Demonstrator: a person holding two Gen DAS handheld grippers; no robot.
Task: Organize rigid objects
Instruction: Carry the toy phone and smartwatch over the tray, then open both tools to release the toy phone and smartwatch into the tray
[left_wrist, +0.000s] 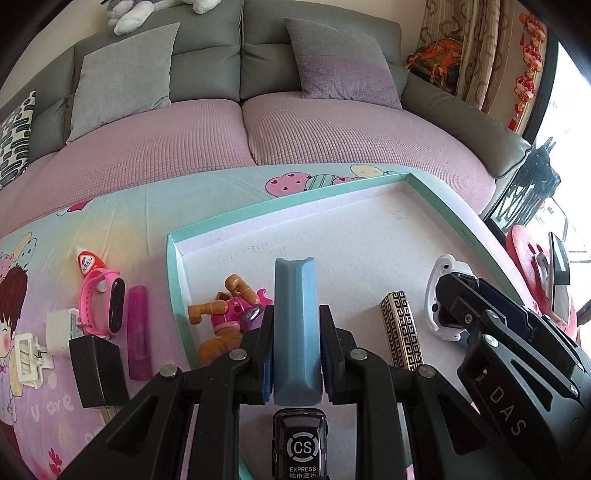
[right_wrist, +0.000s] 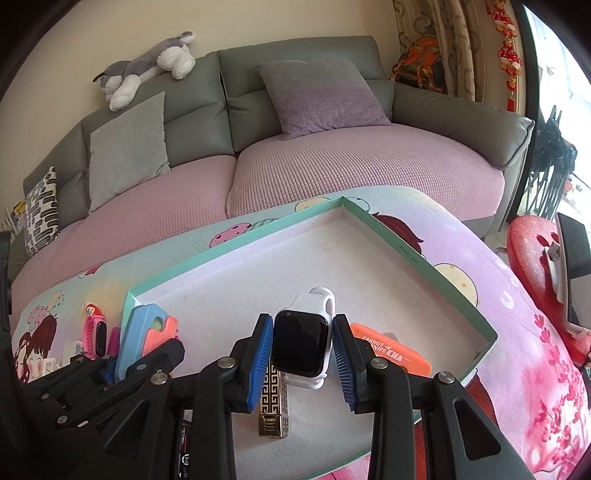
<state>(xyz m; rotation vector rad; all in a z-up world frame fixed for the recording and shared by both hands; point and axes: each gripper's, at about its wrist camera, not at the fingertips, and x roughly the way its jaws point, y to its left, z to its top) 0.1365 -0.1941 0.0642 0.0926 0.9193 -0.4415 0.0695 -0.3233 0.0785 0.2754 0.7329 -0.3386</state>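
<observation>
Left wrist view: the left gripper clamps a blue block over the near-left part of the green-rimmed tray, seemingly to set it down beside the toy figure by the tray's left wall. The right gripper grips a white smartwatch above the tray's near edge, over a patterned gold case. A pink watch and purple tube wait outside the left rim.

Left tool clamps a blue block over the teal-rimmed tray; toy figure at 9 o'clock, patterned case at 3, pink watch outside on desk.
</observation>
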